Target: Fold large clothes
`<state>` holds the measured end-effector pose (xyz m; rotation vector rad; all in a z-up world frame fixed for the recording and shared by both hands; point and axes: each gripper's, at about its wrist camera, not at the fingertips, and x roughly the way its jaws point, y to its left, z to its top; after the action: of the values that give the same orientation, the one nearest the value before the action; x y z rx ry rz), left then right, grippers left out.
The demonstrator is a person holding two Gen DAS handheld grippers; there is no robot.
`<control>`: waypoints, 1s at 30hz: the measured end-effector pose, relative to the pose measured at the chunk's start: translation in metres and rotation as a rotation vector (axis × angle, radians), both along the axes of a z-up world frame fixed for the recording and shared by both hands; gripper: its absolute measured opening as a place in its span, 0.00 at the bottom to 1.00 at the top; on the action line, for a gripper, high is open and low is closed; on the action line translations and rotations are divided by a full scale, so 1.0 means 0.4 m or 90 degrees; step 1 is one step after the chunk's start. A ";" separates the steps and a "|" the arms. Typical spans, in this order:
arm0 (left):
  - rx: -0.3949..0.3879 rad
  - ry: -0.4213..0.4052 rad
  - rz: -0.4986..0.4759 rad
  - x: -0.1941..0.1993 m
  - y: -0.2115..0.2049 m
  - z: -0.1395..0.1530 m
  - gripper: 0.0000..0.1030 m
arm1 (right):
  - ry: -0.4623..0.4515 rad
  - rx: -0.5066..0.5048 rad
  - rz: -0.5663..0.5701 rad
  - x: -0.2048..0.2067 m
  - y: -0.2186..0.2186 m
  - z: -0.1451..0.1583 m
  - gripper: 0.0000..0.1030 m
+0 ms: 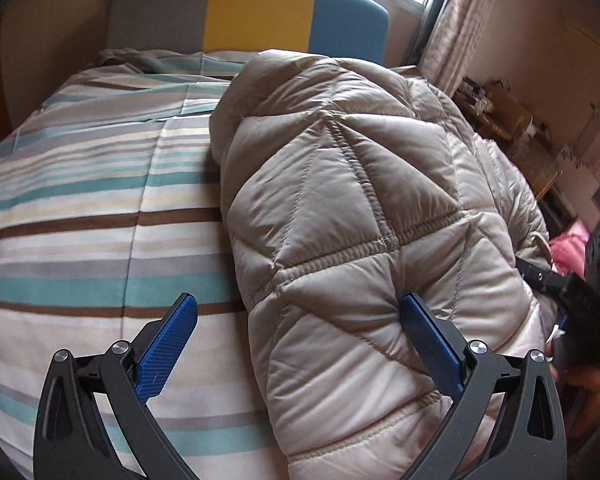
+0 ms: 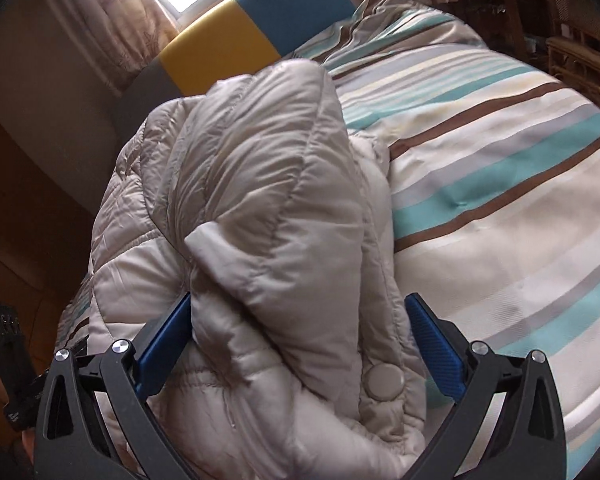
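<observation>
Beige quilted puffer jacket (image 1: 348, 208), folded into a thick bundle, lies on the striped bedspread (image 1: 80, 208); a round snap button (image 2: 385, 379) shows at its near edge.

We can read no text, label, brand or number in either wrist view. The black device (image 2: 10, 364) at the left edge of the right wrist view bears small pale marks (too blurred for us to make out as letters), and the black part (image 1: 580, 292) at the right edge of the left wrist view carries faint marks just as unreadable.
</observation>
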<state>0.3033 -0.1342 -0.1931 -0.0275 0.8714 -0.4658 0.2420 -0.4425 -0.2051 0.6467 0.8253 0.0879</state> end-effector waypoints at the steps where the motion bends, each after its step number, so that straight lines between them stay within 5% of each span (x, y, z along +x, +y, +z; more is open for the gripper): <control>1: -0.005 0.010 -0.009 0.006 -0.002 -0.005 0.97 | 0.008 0.022 0.010 0.007 -0.004 -0.010 0.98; 8: -0.136 0.153 -0.008 0.063 0.027 -0.072 0.97 | 0.017 0.098 0.067 0.059 -0.017 -0.035 0.94; 10: -0.161 0.160 -0.018 0.058 0.022 -0.074 0.82 | 0.015 0.124 0.078 0.063 -0.024 -0.039 0.90; 18: -0.098 0.029 -0.064 -0.010 -0.023 0.022 0.51 | -0.044 0.190 0.074 0.009 -0.057 -0.033 0.77; 30: -0.091 -0.101 -0.045 -0.070 0.114 0.120 0.47 | -0.121 0.231 0.142 0.002 0.100 0.018 0.76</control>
<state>0.2752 -0.0886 -0.1450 -0.0903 0.6839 -0.5874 0.2428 -0.4026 -0.1981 0.8701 0.6992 0.5043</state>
